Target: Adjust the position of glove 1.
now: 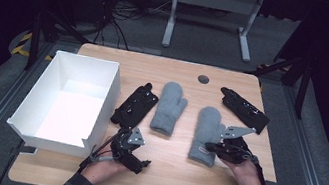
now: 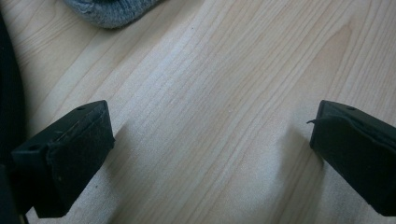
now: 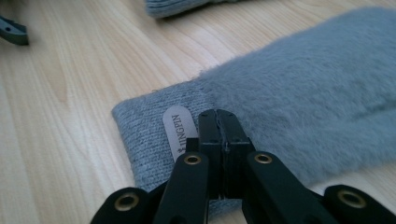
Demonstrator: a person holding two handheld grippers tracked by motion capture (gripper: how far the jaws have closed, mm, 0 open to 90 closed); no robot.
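Note:
Two grey mittens lie side by side mid-table, the left mitten [image 1: 169, 107] and the right mitten [image 1: 206, 135]. My right gripper [image 1: 208, 146] is shut, and its tips rest on the right mitten's knit cuff. In the right gripper view the right gripper [image 3: 217, 116] has its jaws pressed flat together beside the cuff's label [image 3: 178, 130] on the mitten [image 3: 303, 84]; I see no fabric pinched between them. My left gripper [image 1: 143, 164] hovers open near the front edge. In its own view the left gripper [image 2: 210, 140] has bare wood between the jaws and a mitten cuff [image 2: 109, 11] beyond.
A white open box [image 1: 115, 84] stands at the table's left. One black glove [image 1: 135, 105] lies beside it and another black glove [image 1: 243, 109] lies at the back right. A round grommet [image 1: 203, 79] sits near the far edge.

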